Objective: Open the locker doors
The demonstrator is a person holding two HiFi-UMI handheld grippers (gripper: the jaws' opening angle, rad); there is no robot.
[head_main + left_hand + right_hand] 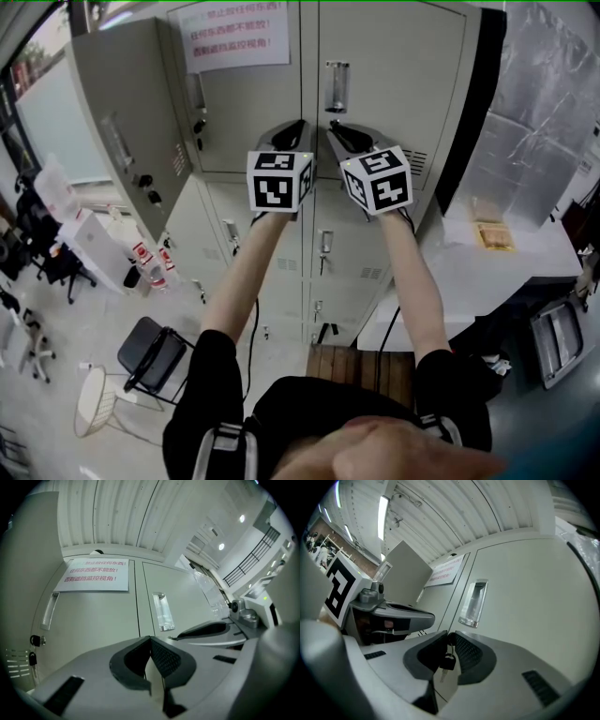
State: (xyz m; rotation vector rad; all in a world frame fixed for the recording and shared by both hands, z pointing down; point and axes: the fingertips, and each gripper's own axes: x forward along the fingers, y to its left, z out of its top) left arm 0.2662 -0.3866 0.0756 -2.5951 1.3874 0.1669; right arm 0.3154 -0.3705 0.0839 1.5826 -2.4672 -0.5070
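A bank of grey lockers [394, 75] stands in front of me. The upper left door [248, 112] carries a paper notice [232, 36], and a further door [122, 122] at the far left stands swung open. Both grippers are held side by side at the seam between the two upper doors. My right gripper [449, 637] is shut on a small key [448, 662] that hangs at the right door's lock, below its clear handle recess [474, 603]. My left gripper [150, 641] has its tips together, with nothing visible between them. From above, the left gripper [292, 129] and the right gripper [336, 129] almost touch.
Lower locker doors [328, 272] with keys sit beneath. A white table [506, 272] and a silver foil sheet [544, 94] are on the right. A black chair [150, 361] and bottles [150, 267] are at the lower left, and a wooden slatted stand [361, 366] is under me.
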